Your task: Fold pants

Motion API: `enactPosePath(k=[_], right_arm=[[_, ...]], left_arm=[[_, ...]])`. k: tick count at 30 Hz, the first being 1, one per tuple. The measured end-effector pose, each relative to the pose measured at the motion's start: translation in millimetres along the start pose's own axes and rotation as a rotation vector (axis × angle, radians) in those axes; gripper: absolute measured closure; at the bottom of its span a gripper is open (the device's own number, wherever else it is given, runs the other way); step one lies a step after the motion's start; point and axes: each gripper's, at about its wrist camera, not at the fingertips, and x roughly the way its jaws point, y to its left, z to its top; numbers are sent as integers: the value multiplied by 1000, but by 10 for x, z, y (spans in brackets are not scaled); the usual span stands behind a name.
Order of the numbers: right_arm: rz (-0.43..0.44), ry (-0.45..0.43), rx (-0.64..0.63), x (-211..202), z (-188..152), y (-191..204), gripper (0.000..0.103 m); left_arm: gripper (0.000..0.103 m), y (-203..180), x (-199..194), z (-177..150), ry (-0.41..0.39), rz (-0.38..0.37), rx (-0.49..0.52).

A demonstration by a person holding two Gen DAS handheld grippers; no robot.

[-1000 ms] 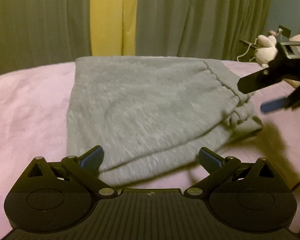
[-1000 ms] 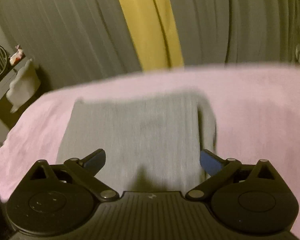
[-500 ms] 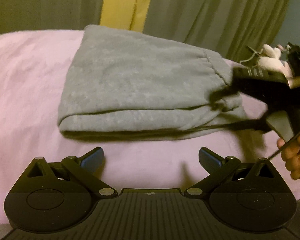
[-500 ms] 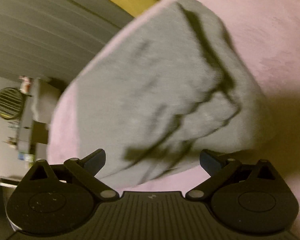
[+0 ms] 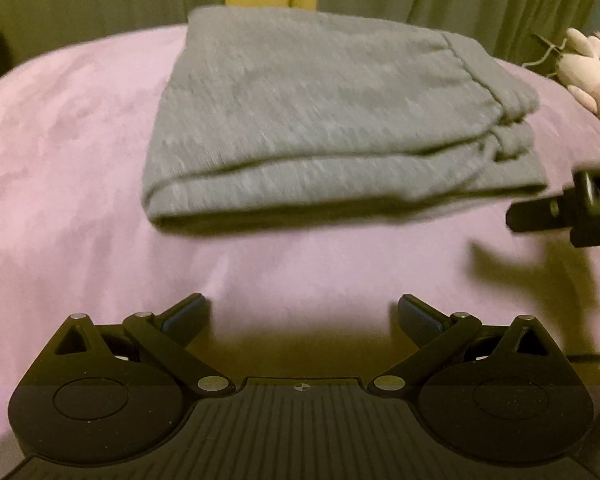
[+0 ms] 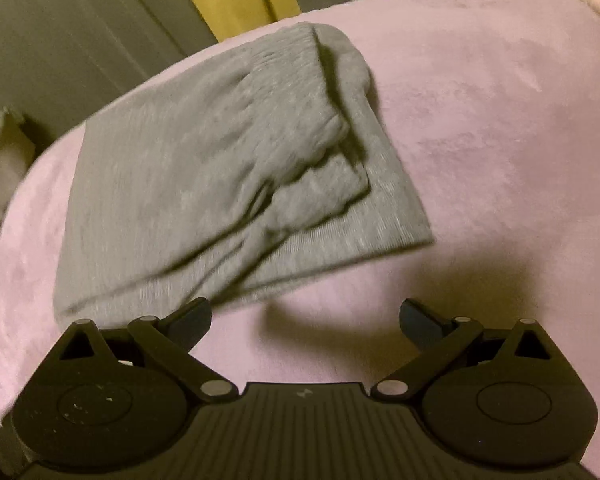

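Grey pants (image 5: 332, 120) lie folded on the pink bed (image 5: 60, 160); both the left gripper (image 5: 303, 316) and the right gripper (image 6: 306, 320) are wide open, empty, now pulled back.

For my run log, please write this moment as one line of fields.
pants: folded, lying on pink blanket | left tongs: open, empty, apart from pants | right tongs: open, empty | stage: fold looks done

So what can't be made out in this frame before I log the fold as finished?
- Underside layers of the pants: hidden beneath the top fold, both views.
- Right gripper in the left wrist view: cut off by the right edge, so its jaws are unseen there.
- Plush toy: cropped by the frame edge.
- Fabric detail: motion-blurred in both views.
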Motion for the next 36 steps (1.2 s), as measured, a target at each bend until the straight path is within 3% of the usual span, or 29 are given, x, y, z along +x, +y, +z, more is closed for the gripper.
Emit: enactPosePath(k=[5,8,13,15,20,27,36], right_arm=[[-9,-39,-141,-290,-433,128,3],[-50,-28,-134,-369,-553,124,3],[-112,93,-132,-264,-548,139,3],[-159,89,-166,-274,-585,197,3],[-203,70,-197,-358,-540,331,3],[-176,28,-212,-558,-574,414,3],[-188,-9,-207,-663,-547,506,3]], left_arm=[[0,-45,-102,-128,56,34,-34],[0,-81,-246,-183,51,73,-43],[0,-92,-473,-179,29,42,-108],[0,-105,-529,-142,22,18,-118],[0,-154,-643,-31,31,60,-95],[0,-145,-794,34,-22,172,-55],[0,-110,-833,54,9,161,-79]])
